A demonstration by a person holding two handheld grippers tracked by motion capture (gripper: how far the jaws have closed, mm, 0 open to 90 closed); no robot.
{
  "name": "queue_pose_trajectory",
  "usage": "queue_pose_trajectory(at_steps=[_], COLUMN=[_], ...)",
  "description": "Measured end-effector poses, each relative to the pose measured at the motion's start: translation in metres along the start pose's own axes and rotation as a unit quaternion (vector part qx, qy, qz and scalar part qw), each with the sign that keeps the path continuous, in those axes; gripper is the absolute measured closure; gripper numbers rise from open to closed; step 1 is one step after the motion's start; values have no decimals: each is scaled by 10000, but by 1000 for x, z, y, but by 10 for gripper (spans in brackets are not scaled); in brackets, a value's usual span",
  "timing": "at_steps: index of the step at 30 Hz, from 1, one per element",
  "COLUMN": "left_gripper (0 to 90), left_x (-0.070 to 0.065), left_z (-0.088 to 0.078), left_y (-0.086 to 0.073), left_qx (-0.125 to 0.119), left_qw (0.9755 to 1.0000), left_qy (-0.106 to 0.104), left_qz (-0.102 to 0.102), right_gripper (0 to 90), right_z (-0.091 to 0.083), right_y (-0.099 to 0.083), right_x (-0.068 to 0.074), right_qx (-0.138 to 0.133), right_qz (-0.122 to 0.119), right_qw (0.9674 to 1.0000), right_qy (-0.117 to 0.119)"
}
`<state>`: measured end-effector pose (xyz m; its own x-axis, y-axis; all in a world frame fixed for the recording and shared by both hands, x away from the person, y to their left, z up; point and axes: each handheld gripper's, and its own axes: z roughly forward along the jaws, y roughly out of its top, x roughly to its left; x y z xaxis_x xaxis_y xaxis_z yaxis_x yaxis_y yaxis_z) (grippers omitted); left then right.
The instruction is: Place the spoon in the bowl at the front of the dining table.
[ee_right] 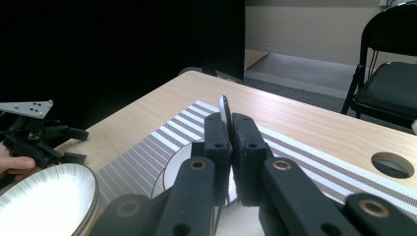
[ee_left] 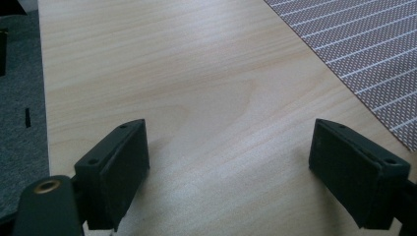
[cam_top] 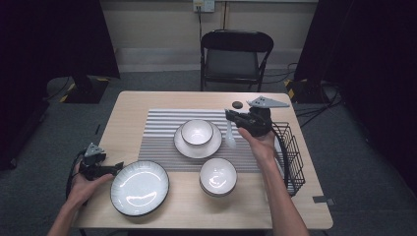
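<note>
A white spoon (cam_top: 230, 135) is held by its handle in the clamped jaws of the right tool (cam_top: 232, 118), bowl hanging down over the striped mat (cam_top: 157, 137) just beside the small bowl on its saucer (cam_top: 197, 132) at the middle of the table (cam_top: 128, 105); in the right gripper view the handle's thin edge (ee_right: 224, 109) is seen rising between the closed pads, a grip that keeps the spoon steady for what is judged to be a placing beside or into the bowl; a wire basket (cam_top: 291, 157) stands at the table's right edge, likely the source of the tableware; the left tool (cam_top: 115, 168) is rested at the left edge with its jaws spread wide over bare wood and nothing between them, just beside the rim of the large dark-rimmed plate (cam_top: 139, 188) near the front edge, apparently kept clear and ready; a second bowl (cam_top: 218, 177) sits toward the front, off the mat's near border.
</note>
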<state>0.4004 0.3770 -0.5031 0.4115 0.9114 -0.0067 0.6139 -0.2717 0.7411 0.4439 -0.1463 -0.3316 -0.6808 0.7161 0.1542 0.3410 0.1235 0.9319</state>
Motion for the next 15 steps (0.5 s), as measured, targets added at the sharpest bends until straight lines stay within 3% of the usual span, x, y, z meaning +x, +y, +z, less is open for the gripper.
queue_pose_trajectory(at_steps=[15], left_gripper=[147], left_x=[0], left_z=[1], left_y=[0], left_qx=[-20], left_qw=[10000], left_qy=[-22], left_qz=[-41], right_gripper=[870], right_z=[25], right_y=[8], right_x=[5], right_qx=[22], right_qz=[-46], right_qw=[9999], right_qy=[160])
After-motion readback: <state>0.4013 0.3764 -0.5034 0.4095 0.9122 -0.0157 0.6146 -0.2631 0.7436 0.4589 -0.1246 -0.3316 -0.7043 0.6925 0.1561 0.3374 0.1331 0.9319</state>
